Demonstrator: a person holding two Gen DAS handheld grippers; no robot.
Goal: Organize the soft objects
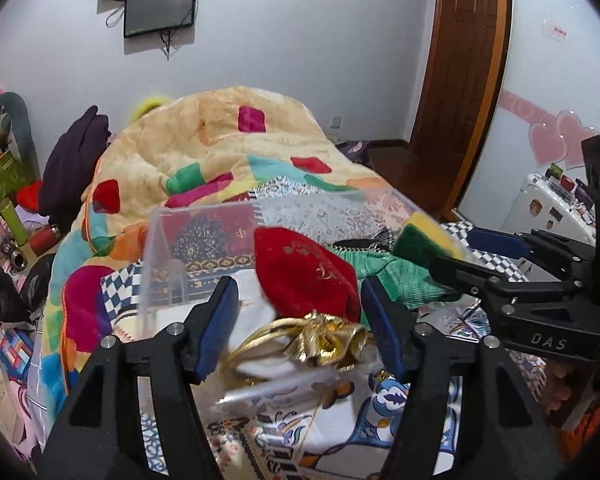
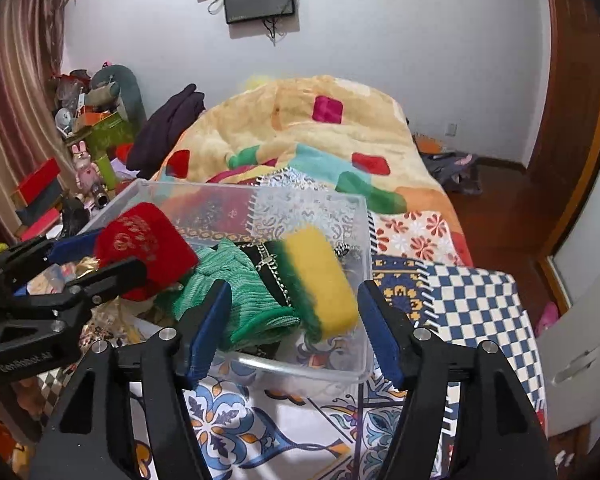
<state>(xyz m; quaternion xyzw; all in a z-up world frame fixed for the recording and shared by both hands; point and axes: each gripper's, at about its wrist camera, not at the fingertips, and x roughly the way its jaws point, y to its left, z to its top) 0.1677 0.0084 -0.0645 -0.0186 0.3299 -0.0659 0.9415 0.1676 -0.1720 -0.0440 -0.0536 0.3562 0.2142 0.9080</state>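
A clear plastic box (image 2: 340,372) sits on the patterned bed cover. In it lie a red velvet pouch (image 1: 304,268) with a gold bow (image 1: 328,344), a green knitted cloth (image 2: 228,292), a black item with a chain (image 2: 270,272) and a yellow-green sponge (image 2: 320,280). My left gripper (image 1: 298,320) is open, its jaws either side of the gold bow and pouch. My right gripper (image 2: 294,332) is open at the box's near rim, with the sponge and green cloth between its fingers. The pouch (image 2: 144,248) and left gripper (image 2: 80,260) also show in the right wrist view.
A rumpled patchwork quilt (image 2: 300,136) is heaped behind the box. A dark garment (image 2: 168,128) lies at the bed's left. Cluttered boxes and toys (image 2: 80,140) stand at the left, a wooden door (image 1: 460,60) at the right, a white case (image 1: 552,208) by it.
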